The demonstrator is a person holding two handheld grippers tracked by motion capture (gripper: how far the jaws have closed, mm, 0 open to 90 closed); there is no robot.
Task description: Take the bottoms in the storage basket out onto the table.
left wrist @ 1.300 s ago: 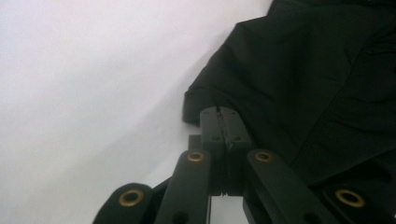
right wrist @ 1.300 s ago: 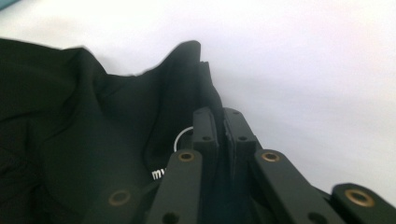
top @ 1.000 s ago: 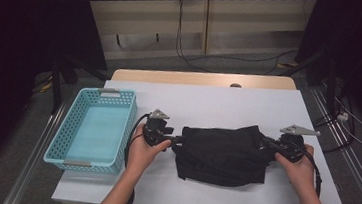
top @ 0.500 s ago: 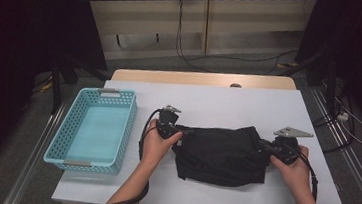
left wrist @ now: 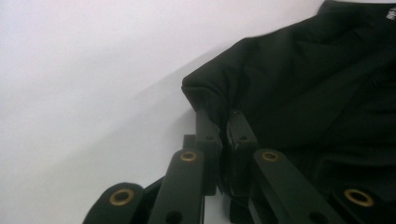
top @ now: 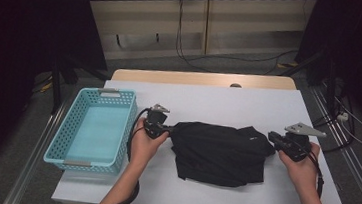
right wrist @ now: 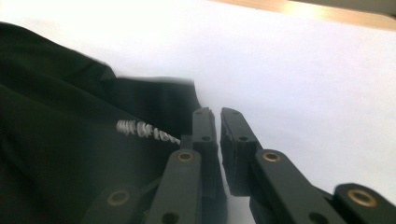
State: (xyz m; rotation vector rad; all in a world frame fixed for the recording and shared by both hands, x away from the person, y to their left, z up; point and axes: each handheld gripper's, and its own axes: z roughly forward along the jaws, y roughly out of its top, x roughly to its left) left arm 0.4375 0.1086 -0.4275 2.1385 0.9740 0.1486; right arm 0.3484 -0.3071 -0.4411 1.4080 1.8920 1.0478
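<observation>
A black garment [top: 219, 153] lies crumpled on the white table [top: 249, 101], with a small white print [right wrist: 144, 130] near its right end. My left gripper [top: 169, 128] is at the garment's left edge. Its jaws have just been closing, and in the left gripper view [left wrist: 223, 123] they pinch a fold of the black cloth [left wrist: 317, 79]. My right gripper [top: 272, 138] is at the garment's right tip, jaws shut [right wrist: 218, 116]. The cloth [right wrist: 56, 116] lies against its left jaw, and a thin light slit shows between the tips.
A light blue plastic basket [top: 63, 126] stands on the table's left side, close to my left hand. A bare wooden strip [top: 196, 78] runs along the far edge. White tabletop stretches behind and in front of the garment. Cables lie on the floor beyond.
My left hand has moved right, up to the garment's left edge, and its jaws have come together on the cloth. The right hand has kept its place.
</observation>
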